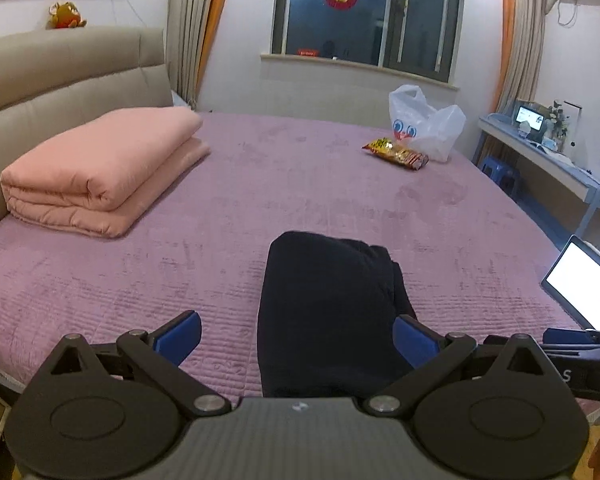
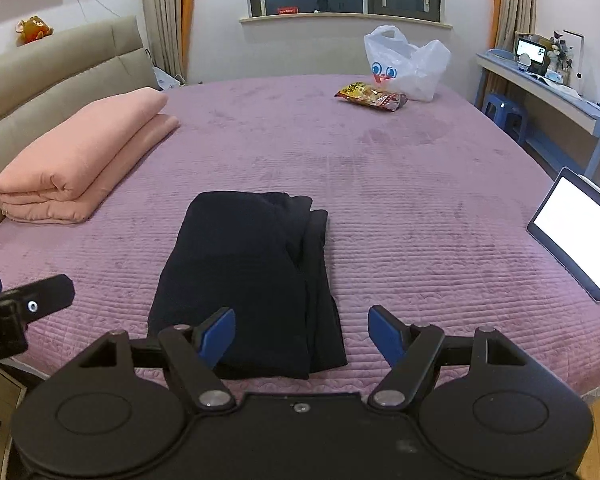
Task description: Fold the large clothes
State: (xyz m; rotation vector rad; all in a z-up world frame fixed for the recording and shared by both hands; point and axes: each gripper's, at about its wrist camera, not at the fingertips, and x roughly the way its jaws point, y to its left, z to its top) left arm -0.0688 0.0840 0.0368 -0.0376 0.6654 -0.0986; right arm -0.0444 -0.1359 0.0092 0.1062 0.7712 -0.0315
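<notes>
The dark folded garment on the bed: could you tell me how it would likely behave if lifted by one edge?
The dark folded garment is probably floppy: its stacked layers show soft, rounded folds. Lifted by one edge, it would likely unfold and sag.

Home bedroom: bed point(image 2: 380, 168), headboard point(image 2: 60, 64), curtains point(image 2: 162, 12).

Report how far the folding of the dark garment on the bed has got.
Done: the dark garment lies folded into a compact stack near the purple bed's front edge. In hand: nothing; left gripper and right gripper are open. Left: perhaps tidying the layers showing at its right edge.
</notes>
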